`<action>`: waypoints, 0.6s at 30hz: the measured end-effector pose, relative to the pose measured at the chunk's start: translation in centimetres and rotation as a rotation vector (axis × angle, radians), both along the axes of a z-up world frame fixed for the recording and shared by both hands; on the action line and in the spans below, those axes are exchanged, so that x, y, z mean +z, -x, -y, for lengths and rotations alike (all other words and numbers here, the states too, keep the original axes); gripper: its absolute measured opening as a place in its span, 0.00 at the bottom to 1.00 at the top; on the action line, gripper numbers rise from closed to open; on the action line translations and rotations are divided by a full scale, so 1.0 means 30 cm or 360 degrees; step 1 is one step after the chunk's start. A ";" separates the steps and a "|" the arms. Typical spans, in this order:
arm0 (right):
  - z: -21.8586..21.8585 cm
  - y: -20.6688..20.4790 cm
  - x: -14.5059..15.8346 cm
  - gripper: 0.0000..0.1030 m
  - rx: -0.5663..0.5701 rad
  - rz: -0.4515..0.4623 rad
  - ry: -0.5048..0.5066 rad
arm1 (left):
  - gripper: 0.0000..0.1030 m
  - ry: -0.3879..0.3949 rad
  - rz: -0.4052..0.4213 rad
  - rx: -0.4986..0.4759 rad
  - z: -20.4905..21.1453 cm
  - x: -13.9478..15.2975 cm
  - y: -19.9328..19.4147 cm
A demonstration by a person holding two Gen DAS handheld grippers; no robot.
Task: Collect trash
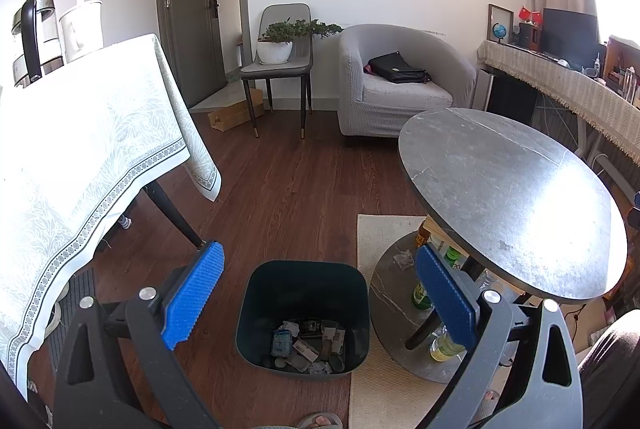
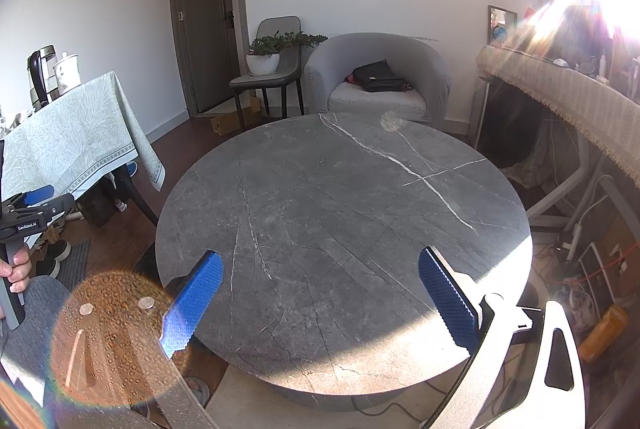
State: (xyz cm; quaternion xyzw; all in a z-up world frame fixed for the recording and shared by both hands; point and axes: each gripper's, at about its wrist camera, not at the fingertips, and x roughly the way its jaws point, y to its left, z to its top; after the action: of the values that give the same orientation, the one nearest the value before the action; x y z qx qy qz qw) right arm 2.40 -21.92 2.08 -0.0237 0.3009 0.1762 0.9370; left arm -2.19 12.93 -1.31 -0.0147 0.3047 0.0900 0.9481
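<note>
Task looked close to done, judging by the frames. The bin sat on the wood floor right under my left tool, and it already held a layer of trash: crumpled paper, wrappers, small packets at the bottom. My left tool was spread wide with nothing between its blue pads, hanging above the bin mouth. My right tool was also spread wide and empty, hovering over the near edge of the round grey surface.

That surface showed no trash at all in the right view, just marble veining and a sun patch. What might be left: a crumpled scrap on the lower shelf under the surface, beside some bottles (can't tell if those count as trash or storage). A flat cardboard piece also lay on the floor near the chair.

Room: a living room with a second surface under a pale patterned cloth on my left, a kettle on it. A grey armchair held a black bag. A potted plant sat on the chair by the door. Red hangings on the wall, strong window glare on the right (washes out that side). My hand gripping the left tool's handle showed in the right view.
</note>
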 end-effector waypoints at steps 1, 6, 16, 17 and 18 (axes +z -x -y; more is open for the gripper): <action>0.000 0.001 0.000 0.96 0.0000 0.0000 -0.0001 | 0.96 0.0000 0.0001 0.0001 0.001 0.000 0.000; 0.002 0.000 0.001 0.96 0.0000 -0.0004 -0.0009 | 0.96 0.0009 -0.0002 0.0006 0.000 0.000 0.000; -0.019 0.006 0.003 0.96 0.0013 -0.0016 -0.0032 | 0.95 -0.0006 -0.0022 -0.0029 0.023 -0.001 -0.006; -0.023 0.006 0.002 0.96 0.0015 -0.0019 -0.0031 | 0.95 -0.0010 -0.0021 -0.0036 0.026 0.000 -0.005; -0.027 0.006 0.002 0.96 0.0019 -0.0019 -0.0028 | 0.95 -0.0014 -0.0019 -0.0042 0.029 0.001 -0.006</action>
State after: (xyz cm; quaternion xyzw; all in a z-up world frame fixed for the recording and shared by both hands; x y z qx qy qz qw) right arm 2.21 -21.12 2.15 -0.0161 0.3049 0.1846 0.9342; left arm -2.02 12.06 -1.28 -0.0060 0.3103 0.0789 0.9473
